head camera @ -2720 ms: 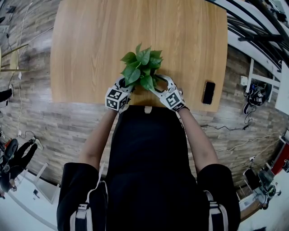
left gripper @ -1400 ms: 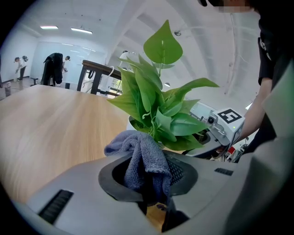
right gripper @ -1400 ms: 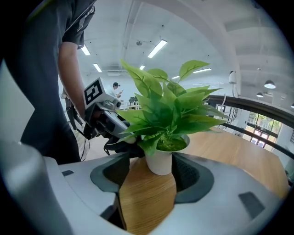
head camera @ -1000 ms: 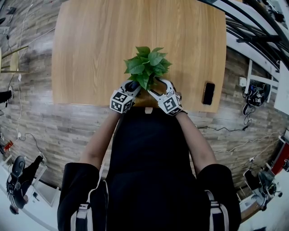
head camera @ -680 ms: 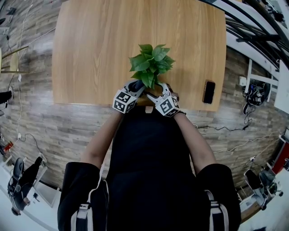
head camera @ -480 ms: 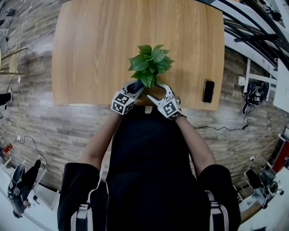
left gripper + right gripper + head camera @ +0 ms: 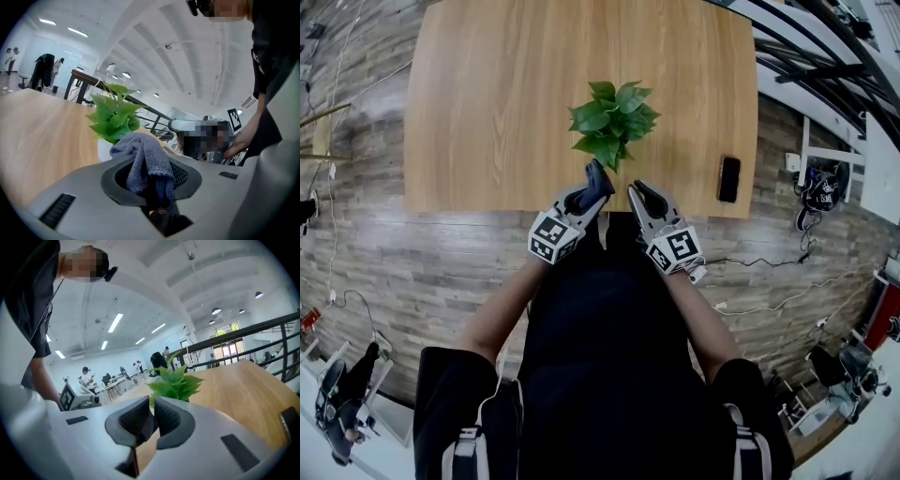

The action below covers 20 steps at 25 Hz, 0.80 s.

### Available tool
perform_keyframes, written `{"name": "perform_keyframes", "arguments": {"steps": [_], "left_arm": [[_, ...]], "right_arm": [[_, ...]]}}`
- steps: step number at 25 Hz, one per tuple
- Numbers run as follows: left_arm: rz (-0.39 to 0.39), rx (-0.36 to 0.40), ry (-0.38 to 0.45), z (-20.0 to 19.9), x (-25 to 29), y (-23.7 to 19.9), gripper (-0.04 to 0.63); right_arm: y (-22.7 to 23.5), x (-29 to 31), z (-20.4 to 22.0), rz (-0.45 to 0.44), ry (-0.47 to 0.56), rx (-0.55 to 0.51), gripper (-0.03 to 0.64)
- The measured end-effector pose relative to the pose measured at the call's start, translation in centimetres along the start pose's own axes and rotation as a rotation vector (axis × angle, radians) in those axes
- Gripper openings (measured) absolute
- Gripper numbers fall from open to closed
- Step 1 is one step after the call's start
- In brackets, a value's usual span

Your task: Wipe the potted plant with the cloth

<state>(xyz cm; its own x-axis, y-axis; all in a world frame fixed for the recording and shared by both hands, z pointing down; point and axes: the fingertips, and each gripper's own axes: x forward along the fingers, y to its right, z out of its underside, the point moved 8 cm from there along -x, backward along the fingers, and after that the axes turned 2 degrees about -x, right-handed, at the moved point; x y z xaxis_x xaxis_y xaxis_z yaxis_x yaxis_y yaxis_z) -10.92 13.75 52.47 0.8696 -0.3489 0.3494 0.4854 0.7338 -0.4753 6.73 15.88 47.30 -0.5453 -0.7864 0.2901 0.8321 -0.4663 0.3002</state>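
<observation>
Table: the wooden table (image 7: 487,94) fills the upper part of the head view. Each gripper view shows it only as a tan surface running away behind the plant.
Potted plant: the potted plant (image 7: 612,120) stands upright near the table's near edge, just beyond both gripper tips and apart from them. The head view shows only leaves. The left gripper view also shows the white pot (image 7: 104,149) under them.
Left gripper: the left gripper (image 7: 596,176) points at the plant from the left, and its jaws are clamped on the cloth.
Right gripper: the right gripper (image 7: 639,194) is beside it. The right gripper view shows a narrow gap between the jaws, which are closing with nothing between them.
Cloth: the grey-blue cloth (image 7: 143,161) bunches up out of the left jaws. The left gripper view shows its folds, while the head view shows only a dark tuft.
Phone: the dark phone (image 7: 728,178) lies flat at the table's right near corner, well apart from the plant. Only the head view shows it.
</observation>
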Motion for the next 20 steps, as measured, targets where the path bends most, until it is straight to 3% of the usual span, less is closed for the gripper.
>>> {"name": "perform_keyframes", "arguments": {"steps": [1, 7, 11, 12, 16, 20], "left_arm": [[0.003, 0.008, 0.018, -0.3, -0.5, 0.8, 0.115], [0.036, 0.089, 0.125, -1.4, -3.9, 7.2, 0.115], [-0.036, 0.269, 0.163, -2.6, -4.4, 12.1, 0.115], [-0.051, 0.271, 0.194, -3.0, -4.4, 13.3, 0.115], [-0.134, 0.144, 0.339, -3.8, -5.0, 17.5, 0.115], [-0.189, 0.2, 0.38, -3.9, -5.6, 22.4, 0.115]], "right_arm": [[-0.4, -0.9, -0.7, 0.015, 0.029, 0.002, 0.043], [-3.0, -6.3, -3.3, 0.009, 0.125, -0.075, 0.032], [-4.0, -9.9, -5.1, -0.029, 0.211, -0.143, 0.031], [-4.2, -10.8, -5.5, -0.032, 0.219, -0.169, 0.031], [-5.2, -15.2, -6.1, -0.047, 0.264, -0.234, 0.021], [-5.6, -18.7, -5.9, -0.023, 0.305, -0.285, 0.018]]}}
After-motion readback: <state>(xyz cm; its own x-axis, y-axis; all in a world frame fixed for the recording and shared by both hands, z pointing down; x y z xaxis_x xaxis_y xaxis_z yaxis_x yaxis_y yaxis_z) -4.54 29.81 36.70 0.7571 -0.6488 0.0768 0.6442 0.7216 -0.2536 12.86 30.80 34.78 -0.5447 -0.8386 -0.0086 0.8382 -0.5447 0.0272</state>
